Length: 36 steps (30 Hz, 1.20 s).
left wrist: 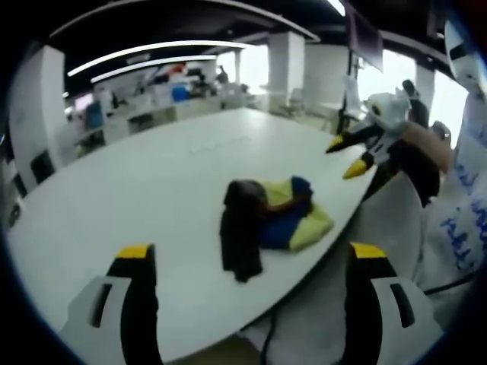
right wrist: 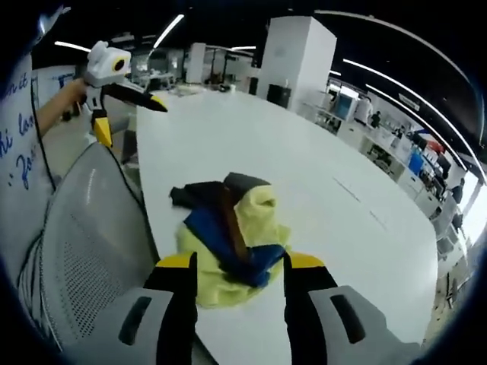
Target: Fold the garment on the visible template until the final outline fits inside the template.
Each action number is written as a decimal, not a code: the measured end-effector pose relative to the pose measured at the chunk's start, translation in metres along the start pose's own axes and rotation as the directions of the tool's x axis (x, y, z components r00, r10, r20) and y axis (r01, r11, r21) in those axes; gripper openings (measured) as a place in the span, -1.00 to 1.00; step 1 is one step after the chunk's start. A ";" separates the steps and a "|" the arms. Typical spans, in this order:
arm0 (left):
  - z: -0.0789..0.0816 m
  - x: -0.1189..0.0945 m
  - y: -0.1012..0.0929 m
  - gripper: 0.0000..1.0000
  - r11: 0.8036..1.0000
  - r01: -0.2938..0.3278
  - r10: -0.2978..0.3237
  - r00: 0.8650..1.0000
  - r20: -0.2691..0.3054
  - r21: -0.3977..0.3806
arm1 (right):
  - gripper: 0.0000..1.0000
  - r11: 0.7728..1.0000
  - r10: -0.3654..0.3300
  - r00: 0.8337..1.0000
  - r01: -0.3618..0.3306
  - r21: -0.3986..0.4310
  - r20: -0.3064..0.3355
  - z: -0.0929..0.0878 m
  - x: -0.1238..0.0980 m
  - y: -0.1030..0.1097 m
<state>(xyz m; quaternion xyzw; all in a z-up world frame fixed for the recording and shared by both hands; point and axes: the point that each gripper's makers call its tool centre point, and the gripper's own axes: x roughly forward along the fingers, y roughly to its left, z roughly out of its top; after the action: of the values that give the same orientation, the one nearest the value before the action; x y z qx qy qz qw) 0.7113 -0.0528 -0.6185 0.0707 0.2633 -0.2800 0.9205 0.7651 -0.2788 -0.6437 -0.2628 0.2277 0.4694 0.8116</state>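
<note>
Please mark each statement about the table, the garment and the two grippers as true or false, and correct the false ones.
1. The garment lies crumpled on the white table. True.
2. The garment is one plain red colour. False: it shows yellow, blue and dark parts.
3. The left gripper holds the garment. False: its jaws stand open and empty, short of the garment.
4. The right gripper has open jaws over the garment's near edge. True.
5. A mesh chair stands beside the table. True.

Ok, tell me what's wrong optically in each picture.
Left gripper view: soft overall, the garment blurred, windows blown out behind the right gripper, table edge bowed by the fisheye. Right gripper view: sharper on the garment, ceiling strips curved, far desks smeared.
</note>
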 end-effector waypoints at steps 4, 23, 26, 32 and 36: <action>-0.001 -0.001 0.001 0.99 1.000 -0.006 0.006 1.000 0.003 -0.003 | -0.21 0.999 0.011 1.000 -0.011 -0.033 -0.002 0.002 0.006 0.000; -0.007 -0.003 -0.002 0.99 1.000 -0.004 0.004 1.000 0.003 -0.016 | -0.56 0.985 0.114 0.990 -0.123 -0.122 -0.079 -0.017 0.038 0.010; -0.007 -0.004 -0.002 0.99 1.000 -0.005 0.005 1.000 0.010 -0.024 | -0.60 0.982 0.108 0.989 -0.123 -0.146 -0.104 -0.023 0.043 0.008; -0.009 -0.004 -0.001 0.99 1.000 -0.010 0.011 1.000 0.005 -0.028 | -0.64 0.985 0.103 0.990 -0.116 -0.130 -0.100 -0.030 0.054 0.004; -0.008 -0.005 -0.002 0.95 0.999 -0.009 0.010 1.000 0.011 -0.036 | -0.65 0.981 0.097 0.986 -0.117 -0.153 -0.133 -0.039 0.060 0.004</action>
<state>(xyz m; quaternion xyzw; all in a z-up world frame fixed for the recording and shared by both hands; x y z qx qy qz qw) 0.7029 -0.0496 -0.6229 0.0538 0.2630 -0.2713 0.9243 0.7842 -0.2639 -0.7107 -0.3432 0.2534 0.5119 0.7456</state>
